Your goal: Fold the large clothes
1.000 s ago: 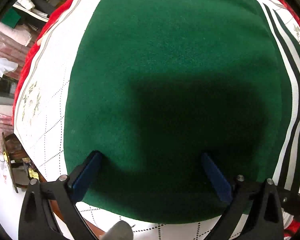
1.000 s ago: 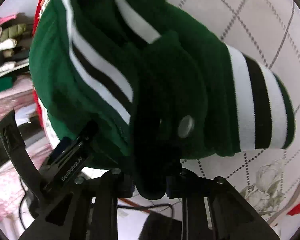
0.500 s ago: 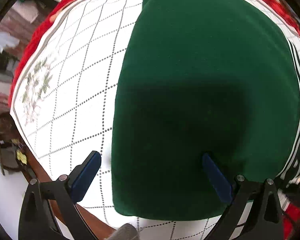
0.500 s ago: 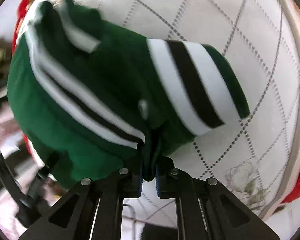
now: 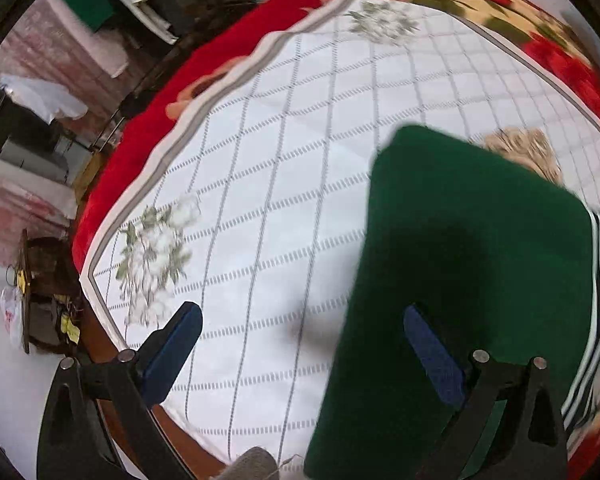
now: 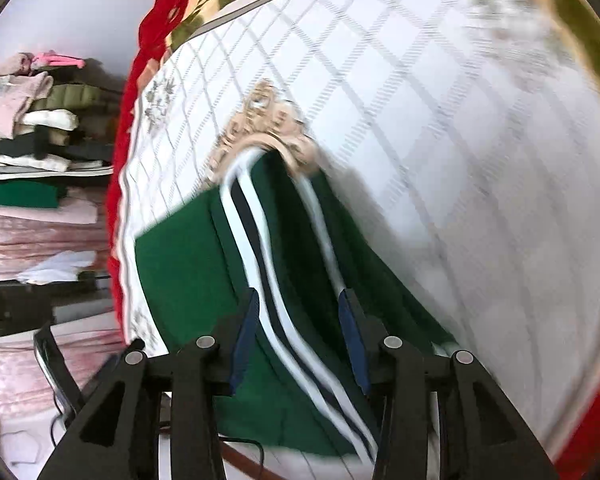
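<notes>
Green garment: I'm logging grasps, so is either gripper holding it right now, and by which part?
Nothing is held. The left gripper and the right gripper are both open above the folded green garment, which lies on the quilt.

We see a bed (image 5: 260,208) covered by a white quilted cover (image 5: 300,140) with a grey diamond grid and pale flower prints, over a red floral blanket (image 5: 140,140) showing along its edges. On the cover lies a folded green garment (image 5: 480,240) with white and dark stripes along 1 side.
</notes>
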